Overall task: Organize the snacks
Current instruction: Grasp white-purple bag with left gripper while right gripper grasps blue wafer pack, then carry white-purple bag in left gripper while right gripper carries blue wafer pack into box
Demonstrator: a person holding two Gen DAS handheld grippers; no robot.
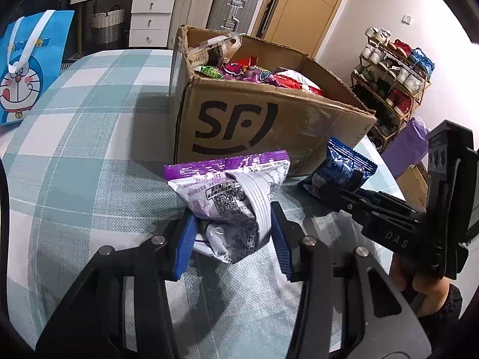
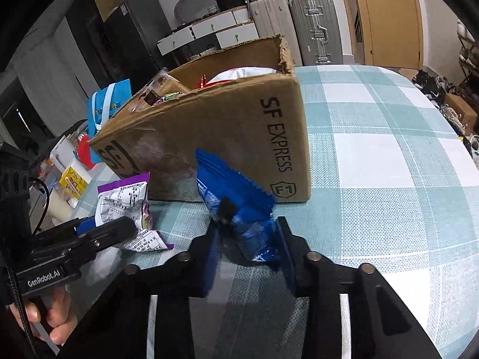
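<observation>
The left gripper (image 1: 232, 233) is clamped on a purple and white snack packet (image 1: 230, 197), its blue pads pressing the lower, crumpled half so that the sealed purple top stands up and forward. Gripping low like that probably keeps the top edge free to go into the box first. In the right wrist view the same packet (image 2: 128, 209) hangs just above the checked tablecloth (image 2: 389, 164), near the front of the box.

The right gripper (image 2: 248, 239) is closed on a blue snack packet (image 2: 236, 206), pinching its lower end with the zigzag seal pointing up toward the box wall. In the left wrist view this packet (image 1: 341, 169) sits close beside the box's right front corner, and the right gripper (image 1: 356, 184) reaches in from the side. Both packets are held off the tablecloth (image 1: 74, 149) and side by side, which suggests they are being carried together to the same place.

Just beyond them stands an open cardboard box (image 1: 269, 125), flaps up, already piled with bright snack bags (image 1: 254, 73) that rise to about rim height. With the box so full, each packet will likely need to be lifted over the front wall and laid on top.

Farther off, a blue cartoon gift bag (image 1: 27, 68) stands at the table's far left, and drawers, suitcases (image 1: 233, 9) and a shoe rack (image 1: 395, 86) line the room behind.
</observation>
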